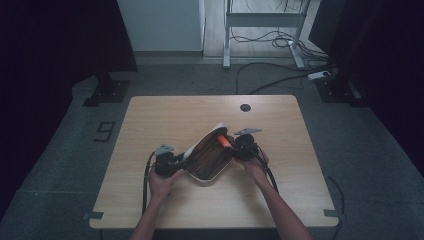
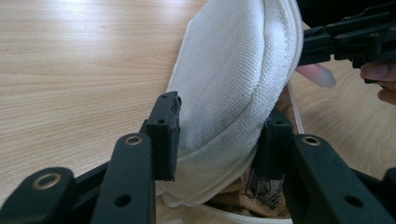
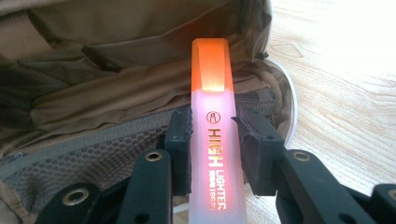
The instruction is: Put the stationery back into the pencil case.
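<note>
Orange highlighter [image 3: 214,140] clamped in right gripper [image 3: 214,149] jaws, cap end fwd, long axis pointing straight into open pencil case [image 1: 209,156] — tip already over the brown lining w/ mesh pocket. Left gripper [image 2: 219,135] jaws clamped on white canvas lid of case, holding it open, tilted up off the counter [image 1: 165,120]. Case lies between both hands, mid-counter. Right hand nearer the opening; next move prob. push along pen's axis, then release inside — mouth wide enough, lid must stay up.

Pouch [image 1: 207,157]: on the table [image 1: 150,120], near its front middle.
Highlighter [image 1: 223,140]: over the pouch's open right end.
Left gripper [image 1: 172,162]: at the pouch's left end.
Right gripper [image 1: 239,145]: at its right.
</note>
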`<action>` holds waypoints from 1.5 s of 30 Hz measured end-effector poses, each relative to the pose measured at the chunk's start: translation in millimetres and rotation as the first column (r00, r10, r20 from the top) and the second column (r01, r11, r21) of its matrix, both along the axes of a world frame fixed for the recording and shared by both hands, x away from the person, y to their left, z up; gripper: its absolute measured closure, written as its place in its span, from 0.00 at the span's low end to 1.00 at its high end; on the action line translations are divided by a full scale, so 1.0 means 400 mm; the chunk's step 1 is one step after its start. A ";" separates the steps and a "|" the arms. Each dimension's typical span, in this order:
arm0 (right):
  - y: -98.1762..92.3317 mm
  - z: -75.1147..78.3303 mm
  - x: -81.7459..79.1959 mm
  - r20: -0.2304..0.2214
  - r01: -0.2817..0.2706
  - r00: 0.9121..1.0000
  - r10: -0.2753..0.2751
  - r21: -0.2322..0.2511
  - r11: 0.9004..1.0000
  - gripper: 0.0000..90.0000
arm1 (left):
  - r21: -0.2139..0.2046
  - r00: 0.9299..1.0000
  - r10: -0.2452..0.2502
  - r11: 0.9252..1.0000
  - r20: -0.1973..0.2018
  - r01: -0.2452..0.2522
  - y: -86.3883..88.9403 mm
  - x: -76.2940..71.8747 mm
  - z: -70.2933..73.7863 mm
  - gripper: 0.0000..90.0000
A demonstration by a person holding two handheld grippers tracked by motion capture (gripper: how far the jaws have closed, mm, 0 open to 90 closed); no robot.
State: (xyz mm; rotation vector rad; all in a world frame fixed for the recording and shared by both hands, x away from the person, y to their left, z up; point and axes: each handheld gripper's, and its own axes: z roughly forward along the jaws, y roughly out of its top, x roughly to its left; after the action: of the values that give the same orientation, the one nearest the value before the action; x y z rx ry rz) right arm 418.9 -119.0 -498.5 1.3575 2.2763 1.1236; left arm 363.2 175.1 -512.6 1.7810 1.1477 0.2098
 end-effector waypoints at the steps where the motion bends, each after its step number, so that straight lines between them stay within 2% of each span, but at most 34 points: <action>1: 0.002 0.000 0.001 0.001 0.000 1.000 0.000 -0.001 1.000 0.72 | -0.001 1.000 0.000 1.000 -0.001 0.000 0.000 0.000 0.000 0.64; 17: 0.017 0.002 0.007 -0.001 -0.009 1.000 0.009 -0.007 1.000 0.72 | 0.000 1.000 -0.001 1.000 -0.001 0.001 0.001 0.000 0.000 0.64; 22: 0.035 0.003 0.010 -0.010 -0.009 1.000 0.009 -0.013 1.000 0.72 | 0.000 1.000 -0.001 1.000 -0.001 0.001 0.001 0.000 0.000 0.65; 26: 0.061 0.002 0.011 -0.019 -0.034 0.999 0.033 -0.017 0.999 0.72 | 0.000 1.000 -0.001 1.000 -0.001 0.001 0.001 0.000 0.000 0.64; 33: 0.072 0.000 0.008 -0.024 -0.051 0.998 0.050 -0.004 0.999 0.72 | -0.001 1.000 -0.001 1.000 -0.001 0.001 0.001 0.000 -0.001 0.65; 37: 0.074 0.001 0.006 -0.020 -0.063 0.998 0.063 -0.013 0.998 0.72 | 0.000 1.000 -0.001 1.000 -0.001 0.001 0.001 0.000 0.000 0.65; 45: 0.092 0.005 -0.010 -0.016 -0.133 0.991 0.133 -0.027 0.991 0.72 | -0.001 1.000 0.000 1.000 -0.002 0.000 0.002 0.001 0.000 0.65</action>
State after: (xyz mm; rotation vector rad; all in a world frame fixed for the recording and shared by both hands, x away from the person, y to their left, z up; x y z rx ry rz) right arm 415.1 -82.1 -496.6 1.2226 2.4140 1.1212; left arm 363.6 175.8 -512.7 1.7804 1.1491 0.2079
